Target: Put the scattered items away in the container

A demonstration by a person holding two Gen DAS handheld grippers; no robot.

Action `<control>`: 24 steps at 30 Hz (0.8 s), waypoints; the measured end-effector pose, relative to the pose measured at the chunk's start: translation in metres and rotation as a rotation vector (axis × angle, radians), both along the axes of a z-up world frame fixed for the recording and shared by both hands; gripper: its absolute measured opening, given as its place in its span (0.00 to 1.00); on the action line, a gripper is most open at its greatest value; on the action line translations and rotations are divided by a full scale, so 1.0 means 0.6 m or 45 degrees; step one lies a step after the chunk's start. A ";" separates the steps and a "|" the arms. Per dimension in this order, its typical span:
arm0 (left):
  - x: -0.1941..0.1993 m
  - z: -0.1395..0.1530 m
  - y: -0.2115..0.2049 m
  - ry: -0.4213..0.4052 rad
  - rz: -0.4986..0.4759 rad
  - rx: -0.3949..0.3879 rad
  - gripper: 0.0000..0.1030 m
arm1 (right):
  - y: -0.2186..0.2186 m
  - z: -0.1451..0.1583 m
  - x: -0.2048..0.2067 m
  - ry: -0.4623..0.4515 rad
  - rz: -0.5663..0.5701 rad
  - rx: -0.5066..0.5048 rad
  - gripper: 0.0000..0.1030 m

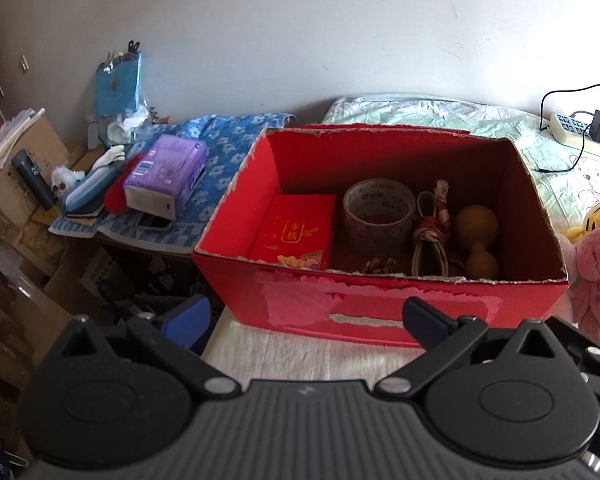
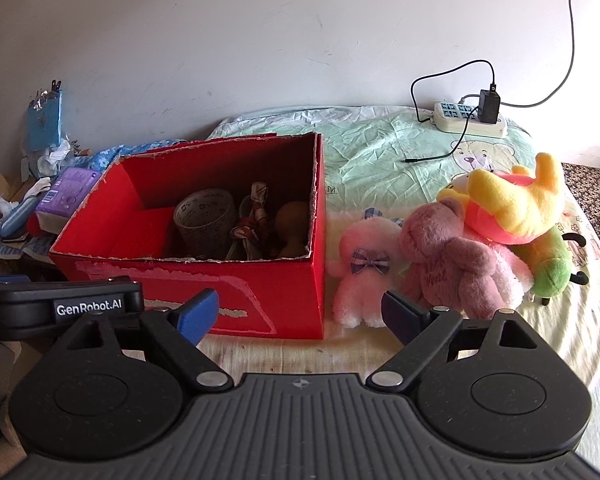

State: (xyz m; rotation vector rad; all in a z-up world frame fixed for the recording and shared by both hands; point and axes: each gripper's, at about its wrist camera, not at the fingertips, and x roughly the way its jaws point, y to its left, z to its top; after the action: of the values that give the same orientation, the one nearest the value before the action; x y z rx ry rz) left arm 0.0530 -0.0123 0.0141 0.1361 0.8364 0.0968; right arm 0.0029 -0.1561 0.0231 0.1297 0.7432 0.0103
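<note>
A plain pale wall (image 2: 260, 40) backs a bed covered in a green cartoon-print sheet (image 2: 380, 148), and that bed is the surface I am working over. Straight ahead of my left gripper (image 1: 306, 318) stands the open red cardboard box (image 1: 380, 308), its torn front wall just beyond the fingertips. The left fingers are spread wide with nothing between them. Inside the box I see a small red packet (image 1: 294, 232) toward the left, a roll of tape (image 1: 378, 212) in the middle, a knotted bundle of cord (image 1: 430, 232) beside it, and a tan gourd (image 1: 478, 240) to the right.

My right gripper (image 2: 300, 316) is also spread wide and holds nothing. The box sits ahead and to its left; ahead and to its right lies the pile of plush toys on the sheet, outside the box. A pale pink plush with a bow (image 2: 364, 272) stands just beside the box's right wall, a dusty pink bear (image 2: 448, 260) leans against it, and a yellow and pink plush (image 2: 512, 204) lies on top, with a green plush (image 2: 552, 268) beyond.

Far ahead on the right, a power strip (image 2: 466, 120) with a black charger (image 2: 489, 106) lies near the wall. Off to the left, a purple tissue pack (image 1: 166, 172) rests on a blue floral cloth (image 1: 228, 152).
</note>
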 end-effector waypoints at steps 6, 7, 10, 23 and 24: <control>-0.019 -0.012 -0.012 0.026 -0.008 -0.005 0.99 | -0.011 -0.013 -0.007 0.010 -0.008 0.022 0.88; -0.020 -0.015 -0.013 0.032 -0.011 -0.002 0.99 | -0.011 -0.016 -0.005 0.020 -0.012 0.024 0.88; -0.020 -0.021 -0.015 0.055 -0.020 0.010 0.99 | -0.010 -0.019 0.000 0.045 -0.030 0.029 0.88; 0.019 -0.026 0.013 0.083 -0.086 0.012 0.99 | 0.029 -0.017 0.046 0.091 -0.092 0.001 0.88; 0.023 -0.026 0.019 0.085 -0.089 0.011 0.99 | 0.033 -0.018 0.049 0.093 -0.094 0.001 0.88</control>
State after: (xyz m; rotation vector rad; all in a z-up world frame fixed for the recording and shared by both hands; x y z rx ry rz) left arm 0.0670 -0.0011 -0.0014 0.1776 0.8971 0.0305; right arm 0.0325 -0.1361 0.0125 0.1592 0.8111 -0.0649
